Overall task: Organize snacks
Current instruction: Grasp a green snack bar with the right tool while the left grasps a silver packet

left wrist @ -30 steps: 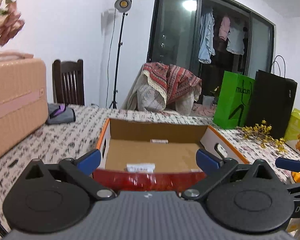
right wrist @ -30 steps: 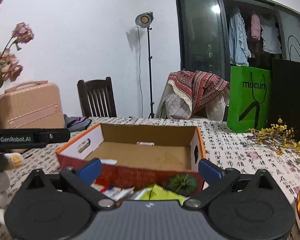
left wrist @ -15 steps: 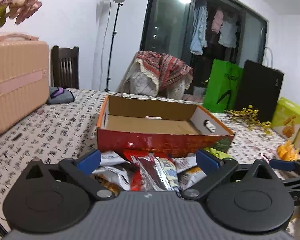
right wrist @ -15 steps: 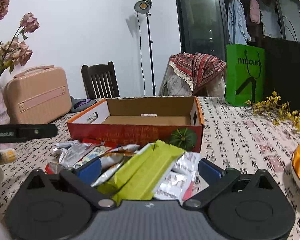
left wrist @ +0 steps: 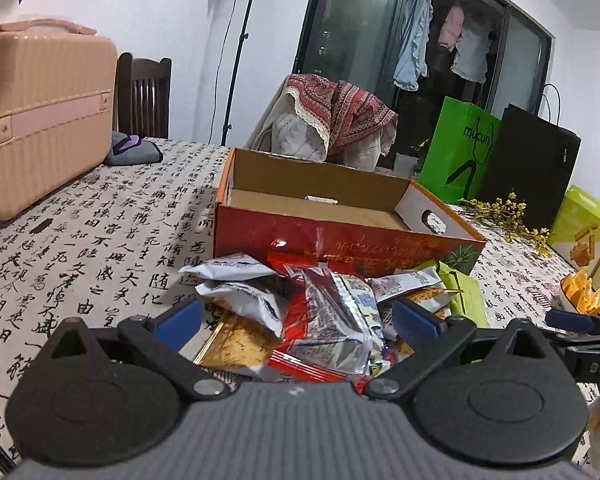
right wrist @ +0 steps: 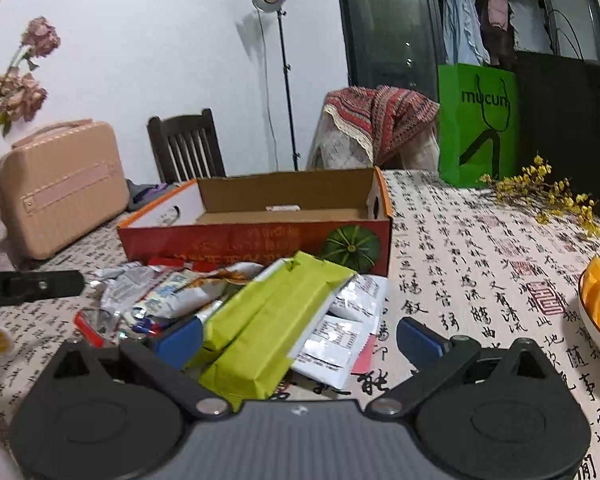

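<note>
Both grippers have drawn back from the box since the earlier frames, so the snack pile now fills the foreground. Left gripper (left wrist: 296, 318), blue-padded fingers spread wide, holds nothing and hovers over crinkled silver and red foil snack packets (left wrist: 328, 312). Right gripper (right wrist: 298, 338), equally wide apart and empty, frames two long lime-green wrapped bars (right wrist: 268, 320) overlapping white sachets (right wrist: 340, 332). Pile lies on the calligraphy-printed tablecloth (right wrist: 460, 280), touching the near wall of the open red-and-orange cardboard box (right wrist: 256, 240), whose brown interior holds one small white label. Beyond, left: pink hard-shell case (left wrist: 40, 116); right: green paper bag (right wrist: 476, 120).
</note>
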`<state>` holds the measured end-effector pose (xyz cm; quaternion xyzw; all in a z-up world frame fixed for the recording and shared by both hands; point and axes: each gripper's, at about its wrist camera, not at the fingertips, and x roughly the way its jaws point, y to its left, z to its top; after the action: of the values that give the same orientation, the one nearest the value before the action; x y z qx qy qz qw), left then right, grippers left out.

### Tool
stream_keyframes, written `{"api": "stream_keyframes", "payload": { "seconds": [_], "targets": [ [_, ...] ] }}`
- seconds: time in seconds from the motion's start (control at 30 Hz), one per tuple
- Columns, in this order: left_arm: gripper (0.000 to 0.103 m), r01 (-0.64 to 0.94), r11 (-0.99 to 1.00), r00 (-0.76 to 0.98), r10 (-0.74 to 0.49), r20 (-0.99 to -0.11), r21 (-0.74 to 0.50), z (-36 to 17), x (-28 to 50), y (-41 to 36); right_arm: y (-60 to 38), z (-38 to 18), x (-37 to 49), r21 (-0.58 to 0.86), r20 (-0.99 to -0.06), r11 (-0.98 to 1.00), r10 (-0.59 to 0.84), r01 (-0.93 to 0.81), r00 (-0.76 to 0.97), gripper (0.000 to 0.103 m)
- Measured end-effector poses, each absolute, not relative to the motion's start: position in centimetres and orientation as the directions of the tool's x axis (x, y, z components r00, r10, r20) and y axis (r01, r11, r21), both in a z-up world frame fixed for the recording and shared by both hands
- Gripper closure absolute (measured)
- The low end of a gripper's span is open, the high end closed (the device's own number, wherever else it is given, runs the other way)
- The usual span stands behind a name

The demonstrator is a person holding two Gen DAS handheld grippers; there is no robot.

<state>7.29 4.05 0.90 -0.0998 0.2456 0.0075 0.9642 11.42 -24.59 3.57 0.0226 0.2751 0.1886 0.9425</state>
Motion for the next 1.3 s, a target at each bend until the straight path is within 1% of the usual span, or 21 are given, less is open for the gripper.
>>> {"api": "stream_keyframes", "payload": {
  "seconds": [0.13,0.23,0.3,0.37,0.43,0.5,0.57,0.6,0.67,0.8,0.93,1.03,1.13,1.23,1.3],
  "targets": [
    [0.000,-0.077,0.979,0.879,-0.023,-0.477,-0.190,0.6,7.6,4.4,-24.6,3.0,12.6,0.150,-0.545,0.937,0.344,-0.314,0.765,0.000],
    [0.000,-0.082,0.977,0.878,-0.024,-0.478,-0.199,0.5,8.0,4.6,-24.3,2.8,13.8,0.149,-0.567,0.943,0.327,-0.296,0.756,0.003],
    [0.000,-0.085,0.976,0.876,-0.022,-0.482,-0.200,0.5,8.2,4.7,-23.8,2.8,14.7,0.155,-0.578,0.945,0.322,-0.286,0.750,0.013],
    [0.000,-0.087,0.975,0.876,-0.022,-0.483,-0.203,0.4,8.4,4.8,-23.2,2.8,15.7,0.161,-0.586,0.944,0.327,-0.289,0.741,0.018],
    [0.000,-0.092,0.975,0.875,-0.017,-0.485,-0.201,0.4,8.5,4.7,-22.1,2.7,16.6,0.145,-0.604,0.946,0.316,-0.289,0.731,0.026],
    [0.000,-0.099,0.977,0.872,-0.006,-0.489,-0.189,0.2,8.6,4.6,-21.5,2.5,17.3,0.139,-0.613,0.951,0.301,-0.275,0.730,0.045],
    [0.000,-0.098,0.978,0.870,-0.006,-0.492,-0.185,0.2,8.6,4.6,-21.1,2.2,17.5,0.137,-0.622,0.951,0.299,-0.275,0.724,0.049],
    [0.000,-0.099,0.978,0.870,-0.003,-0.493,-0.182,0.1,8.7,4.6,-20.9,2.0,17.5,0.120,-0.627,0.952,0.293,-0.282,0.722,0.054],
    [0.000,-0.102,0.979,0.868,0.001,-0.497,-0.176,0.0,8.8,4.5,-20.8,1.5,17.2,0.101,-0.633,0.950,0.290,-0.296,0.718,0.056],
    [0.000,-0.102,0.984,0.863,0.015,-0.505,-0.146,-0.1,9.2,4.0,-22.4,1.7,16.1,0.131,-0.591,0.943,0.321,-0.304,0.740,0.071],
    [0.000,-0.094,0.989,0.858,0.020,-0.513,-0.118,-0.1,9.8,2.9,-24.7,2.2,15.8,0.187,-0.538,0.940,0.341,-0.285,0.771,0.071],
    [0.000,-0.103,0.993,0.843,0.059,-0.534,-0.053,-0.2,10.8,1.6,-26.4,2.1,15.7,0.247,-0.478,0.926,0.373,-0.286,0.795,0.071],
    [0.000,-0.118,0.993,0.829,0.107,-0.549,0.015,-0.6,11.8,0.3,-27.1,1.6,16.1,0.273,-0.471,0.922,0.376,-0.274,0.798,0.071],
    [0.000,-0.102,0.994,0.815,0.102,-0.570,0.032,-1.1,12.6,-0.6,-27.4,1.0,16.2,0.298,-0.456,0.912,0.396,-0.283,0.797,0.071],
    [0.000,-0.096,0.994,0.809,0.104,-0.579,0.044,-1.3,13.2,-1.3,-27.3,0.6,16.4,0.302,-0.464,0.910,0.401,-0.285,0.790,0.071]
  ]
}}
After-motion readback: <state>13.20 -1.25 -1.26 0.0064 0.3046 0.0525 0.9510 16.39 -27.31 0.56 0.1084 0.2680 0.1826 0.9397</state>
